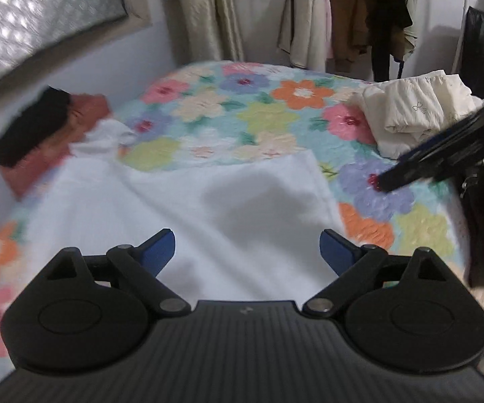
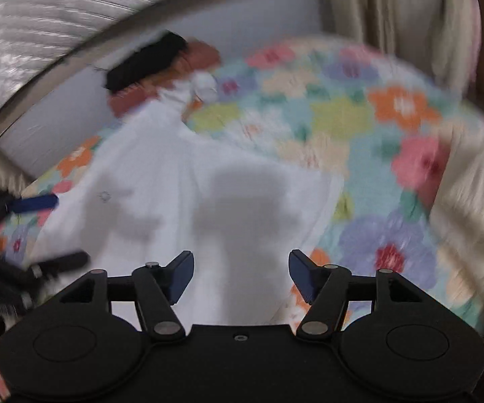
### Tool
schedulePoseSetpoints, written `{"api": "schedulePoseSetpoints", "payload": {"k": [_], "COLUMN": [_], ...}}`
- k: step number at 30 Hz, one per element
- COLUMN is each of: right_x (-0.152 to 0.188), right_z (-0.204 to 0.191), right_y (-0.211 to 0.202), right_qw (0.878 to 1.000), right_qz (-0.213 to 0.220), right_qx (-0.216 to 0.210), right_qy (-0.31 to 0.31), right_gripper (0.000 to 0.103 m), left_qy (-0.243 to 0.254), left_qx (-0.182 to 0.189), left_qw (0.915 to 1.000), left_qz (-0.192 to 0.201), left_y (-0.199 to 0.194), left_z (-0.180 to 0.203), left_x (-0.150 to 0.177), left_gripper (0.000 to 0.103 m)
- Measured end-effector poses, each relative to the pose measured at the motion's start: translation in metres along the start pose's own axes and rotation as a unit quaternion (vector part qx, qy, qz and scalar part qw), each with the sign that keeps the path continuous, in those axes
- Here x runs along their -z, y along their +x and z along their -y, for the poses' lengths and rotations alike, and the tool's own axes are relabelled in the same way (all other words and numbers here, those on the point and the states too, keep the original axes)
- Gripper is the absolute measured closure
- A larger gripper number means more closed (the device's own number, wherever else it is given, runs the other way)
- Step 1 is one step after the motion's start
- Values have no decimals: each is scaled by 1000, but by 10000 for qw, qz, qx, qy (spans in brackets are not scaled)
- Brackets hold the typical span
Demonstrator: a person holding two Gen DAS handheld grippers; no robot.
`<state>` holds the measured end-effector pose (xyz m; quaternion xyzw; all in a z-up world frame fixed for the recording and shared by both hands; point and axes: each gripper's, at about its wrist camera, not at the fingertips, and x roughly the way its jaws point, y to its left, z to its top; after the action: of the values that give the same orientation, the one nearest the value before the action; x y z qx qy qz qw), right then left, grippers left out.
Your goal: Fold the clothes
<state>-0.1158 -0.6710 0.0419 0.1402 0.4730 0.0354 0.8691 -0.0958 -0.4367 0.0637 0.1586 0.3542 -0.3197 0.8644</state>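
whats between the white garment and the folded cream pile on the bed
Only bare floral bedspread. In the left wrist view, the white garment ends short of the cream pile, with the right gripper reaching over that strip.

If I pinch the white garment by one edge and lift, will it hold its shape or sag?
Probably sag: the white garment lies in soft wrinkles on the floral bedspread, so it looks thin and floppy. Likely light, too. It may drag and bunch rather than slide flat. Both the left gripper and the right gripper are open above it.
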Motion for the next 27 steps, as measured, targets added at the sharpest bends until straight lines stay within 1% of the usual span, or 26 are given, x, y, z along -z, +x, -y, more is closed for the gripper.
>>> {"api": "schedulePoseSetpoints", "payload": {"k": [1, 2, 4, 6, 9, 11, 13, 14, 16, 19, 22, 25, 26, 27], "right_x": [0, 1, 6, 15, 34, 39, 37, 35, 31, 27, 23, 14, 10, 5], "right_z": [7, 14, 27, 39, 51, 53, 54, 55, 60, 65, 74, 88, 91, 93], "right_y": [13, 23, 37, 54, 80, 100, 117, 124, 135, 153, 166, 174, 176, 177], "right_qw": [9998, 9994, 9980, 9958, 9920, 9916, 9932, 9938, 9935, 9925, 9897, 9856, 9858, 9864], "right_qz": [-105, -121, 24, 123, 240, 158, 99, 158, 368, 647, 1014, 1275, 1309, 1327], "right_qx": [59, 130, 232, 246, 268, 216, 235, 275, 340, 357, 388, 209, 187, 202], "right_qy": [163, 301, 587, 875, 1212, 1269, 1138, 1064, 1018, 971, 937, 1091, 1035, 948], "right_gripper": [35, 35, 35, 35, 35, 35, 35, 35, 36, 37, 37, 37, 40, 45], "left_qy": [-53, -119, -340, -747, -1157, -1368, -1433, -1466, -1451, -1359, -1377, -1380, -1378, -1377], "left_qx": [50, 71, 141, 228, 306, 333, 292, 272, 174, -148, -190, -181, -175, -166], "left_qw": [10000, 9999, 9992, 9967, 9923, 9893, 9881, 9875, 9875, 9883, 9877, 9874, 9874, 9875], "left_qz": [-25, -50, -124, -208, -326, -395, -474, -514, -584, -679, -717, -748, -753, -748], "left_y": [13, 26, 48, 69, 85, 92, 101, 106, 115, 127, 134, 139, 140, 140], "left_z": [4, 4, -1, -14, -35, -48, -59, -64, -74, -87, -99, -108, -110, -111], "left_x": [0, 1, 3, 6, 20, 33, 45, 51, 58, 64, 68, 71, 72, 72], "left_gripper": [9, 9, 9, 9, 10, 10, 10, 10, 11, 13, 13, 13, 13, 13]}}
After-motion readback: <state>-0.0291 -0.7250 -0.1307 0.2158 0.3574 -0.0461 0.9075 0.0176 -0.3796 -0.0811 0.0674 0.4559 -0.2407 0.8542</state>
